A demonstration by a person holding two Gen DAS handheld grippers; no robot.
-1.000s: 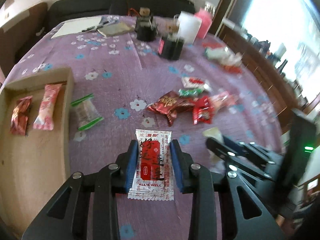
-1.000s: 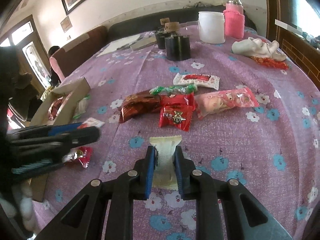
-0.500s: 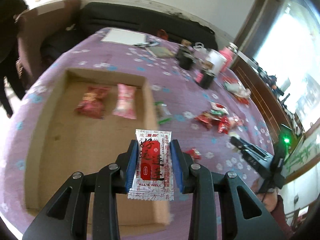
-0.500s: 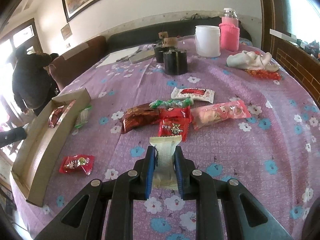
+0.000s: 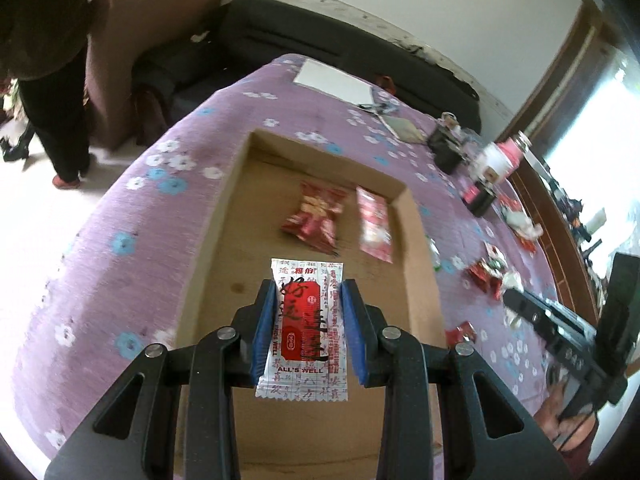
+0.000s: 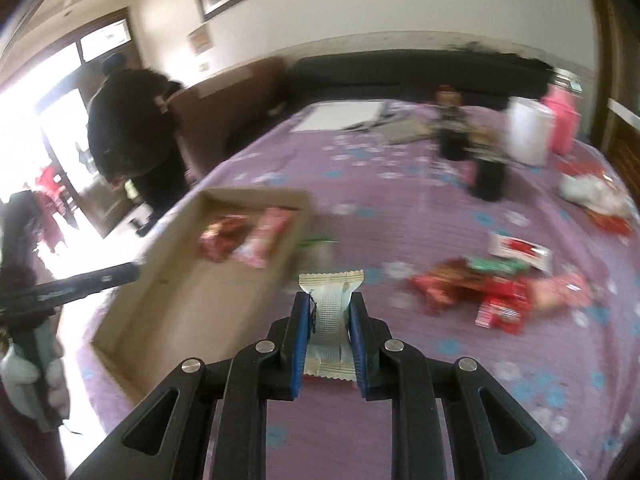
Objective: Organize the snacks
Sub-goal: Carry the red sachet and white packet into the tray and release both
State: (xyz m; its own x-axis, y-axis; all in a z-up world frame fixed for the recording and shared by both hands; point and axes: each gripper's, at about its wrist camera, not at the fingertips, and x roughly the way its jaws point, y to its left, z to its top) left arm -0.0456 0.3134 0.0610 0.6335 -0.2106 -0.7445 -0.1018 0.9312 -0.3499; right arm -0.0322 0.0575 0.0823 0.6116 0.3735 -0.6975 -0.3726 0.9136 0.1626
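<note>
My left gripper [image 5: 308,292] is shut on a white and red snack packet [image 5: 306,328] and holds it above the near half of the cardboard tray [image 5: 224,208]. The tray holds a red snack bag [image 5: 316,214] and a pink packet [image 5: 374,224]. My right gripper [image 6: 331,304] is shut on a cream snack packet [image 6: 331,312], held above the purple tablecloth beside the tray's [image 6: 192,300] right wall. A heap of loose red and green snacks [image 6: 488,288] lies to its right. The left gripper shows at the left edge of the right wrist view [image 6: 132,270].
A green-ended clear packet [image 6: 318,246] lies by the tray's right wall. Black cups [image 6: 486,176], a white jar [image 6: 526,132] and a pink bottle [image 6: 564,120] stand at the far side. A person in black [image 6: 132,140] stands left of the table. A small red packet [image 5: 460,332] lies near the tray.
My left gripper has carried its packet further over the tray. My right gripper has swung left with the cream packet, towards the tray's right wall.
</note>
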